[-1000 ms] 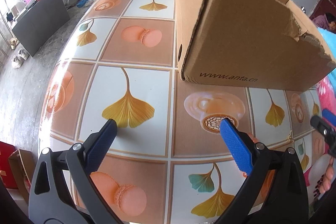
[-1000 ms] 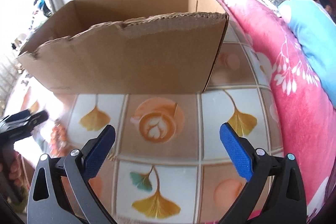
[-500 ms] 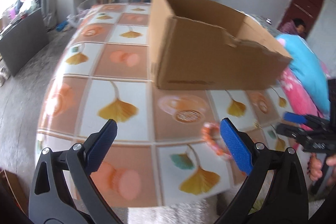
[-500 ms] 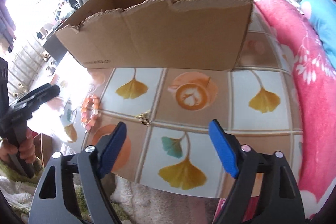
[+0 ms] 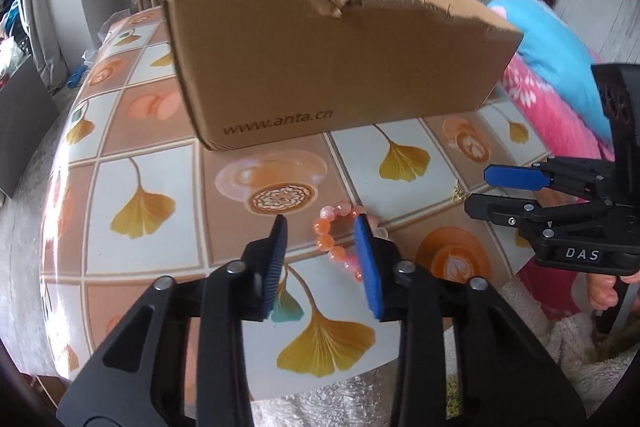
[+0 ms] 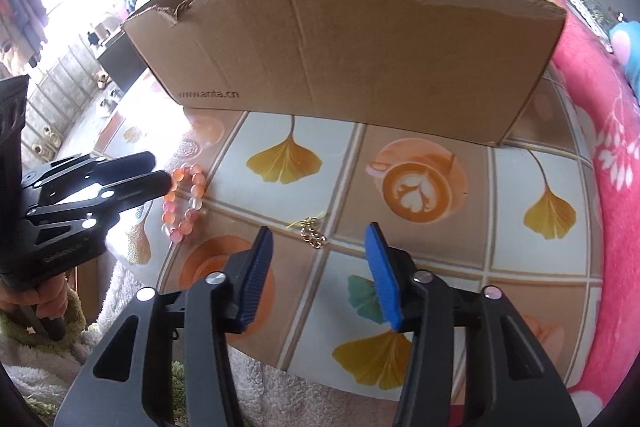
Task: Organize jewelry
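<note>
A bracelet of orange and pink beads [image 5: 330, 239] lies on the patterned table near its front edge. My left gripper [image 5: 320, 225] hangs over it with the jaws closing. The beads sit between the blue pads, which do not press on them. In the right wrist view the bracelet [image 6: 182, 205] lies at the left gripper's [image 6: 158, 171] tips. A small gold chain [image 6: 312, 235] lies on a tile seam. My right gripper [image 6: 319, 230] is above it, jaws closing, pads apart from the chain. The left wrist view shows that gripper [image 5: 478, 190] beside the chain [image 5: 458, 193].
An open cardboard box [image 5: 340, 67] with a torn rim stands just behind both pieces, also seen in the right wrist view [image 6: 352, 67]. A pink blanket [image 6: 600, 147] borders the table on the right. The table's front edge [image 5: 320, 383] is close, with fluffy white cloth below.
Both grippers' jaws have narrowed from wide open. The left gripper has swung right until the bracelet lies between its fingers. The right gripper has come over the gold chain.
</note>
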`<state>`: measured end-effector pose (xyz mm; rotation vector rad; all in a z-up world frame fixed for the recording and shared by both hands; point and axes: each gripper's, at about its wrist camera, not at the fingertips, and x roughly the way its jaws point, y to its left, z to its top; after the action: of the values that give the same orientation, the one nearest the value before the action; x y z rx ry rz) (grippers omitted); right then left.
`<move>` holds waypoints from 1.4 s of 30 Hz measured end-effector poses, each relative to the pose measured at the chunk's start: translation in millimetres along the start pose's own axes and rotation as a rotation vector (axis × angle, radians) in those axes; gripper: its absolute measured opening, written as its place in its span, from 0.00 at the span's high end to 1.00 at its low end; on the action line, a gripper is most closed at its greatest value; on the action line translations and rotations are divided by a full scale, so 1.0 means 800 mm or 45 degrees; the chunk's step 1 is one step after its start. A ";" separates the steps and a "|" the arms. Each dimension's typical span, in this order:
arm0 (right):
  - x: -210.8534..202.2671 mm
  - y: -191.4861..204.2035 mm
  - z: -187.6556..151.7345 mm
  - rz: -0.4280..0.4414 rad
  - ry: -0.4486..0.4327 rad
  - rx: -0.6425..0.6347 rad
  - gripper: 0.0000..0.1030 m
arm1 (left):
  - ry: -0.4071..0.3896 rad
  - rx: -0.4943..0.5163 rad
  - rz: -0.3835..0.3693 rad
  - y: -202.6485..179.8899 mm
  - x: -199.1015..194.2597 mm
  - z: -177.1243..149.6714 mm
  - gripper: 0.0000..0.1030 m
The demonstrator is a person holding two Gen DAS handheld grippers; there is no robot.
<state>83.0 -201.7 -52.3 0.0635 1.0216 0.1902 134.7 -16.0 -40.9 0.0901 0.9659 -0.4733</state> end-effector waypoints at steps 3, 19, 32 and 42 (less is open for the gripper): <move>0.005 0.002 0.000 0.010 0.009 -0.020 0.63 | 0.041 0.021 0.016 -0.003 0.009 0.001 0.76; 0.003 0.008 -0.003 0.016 0.009 -0.091 0.96 | 0.017 0.139 0.103 -0.020 0.015 0.005 0.92; -0.050 -0.009 -0.004 0.076 -0.115 -0.008 0.97 | -0.120 0.178 0.062 -0.039 -0.049 0.014 0.92; -0.002 0.019 -0.001 0.000 -0.021 -0.103 0.70 | -0.121 0.160 0.078 -0.037 -0.048 0.014 0.92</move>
<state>79.6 -186.9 -49.0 -0.0081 0.9966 0.2302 112.6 -32.4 0.6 0.2083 0.8378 -0.4778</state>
